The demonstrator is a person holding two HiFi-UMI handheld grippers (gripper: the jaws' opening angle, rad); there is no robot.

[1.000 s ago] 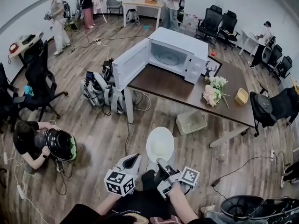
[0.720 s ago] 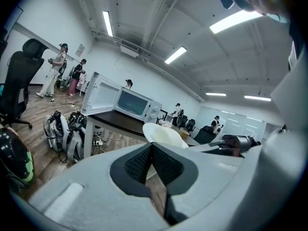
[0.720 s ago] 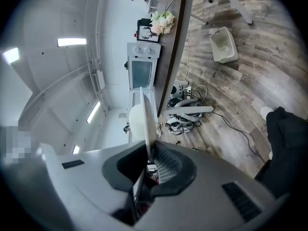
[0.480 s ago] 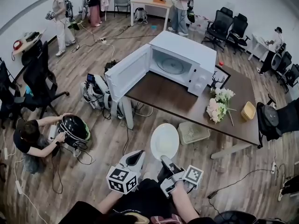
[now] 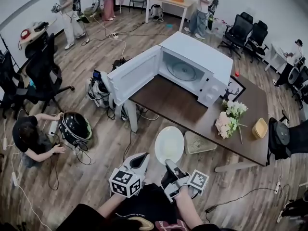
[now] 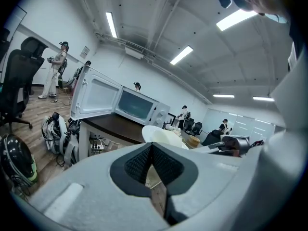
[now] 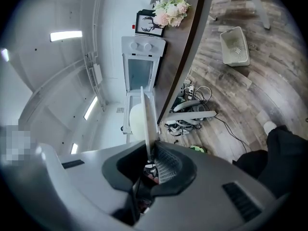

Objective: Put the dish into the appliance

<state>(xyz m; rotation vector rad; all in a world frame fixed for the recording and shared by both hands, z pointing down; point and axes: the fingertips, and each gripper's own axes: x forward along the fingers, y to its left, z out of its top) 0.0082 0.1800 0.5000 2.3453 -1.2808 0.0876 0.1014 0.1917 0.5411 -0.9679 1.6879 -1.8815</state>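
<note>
Between the right gripper (image 7: 150, 154) jaws, the dish (image 5: 169, 146) rim sits pinched.

We see the dish (image 5: 169, 145) as smooth, white and faintly glossy, and the microwave (image 5: 195, 66) as a smooth white casing with a glassy-looking turntable inside. The table (image 5: 168, 102) top looks like dark, matt wood, the floor (image 5: 91, 186) like grey-brown wood-grain planks, and the basket (image 5: 198, 151) like perforated white plastic. The left gripper (image 6: 151, 146) and right gripper (image 7: 150, 157) have matt grey plastic shells and black ribbed pads (image 6: 137, 165).
</note>
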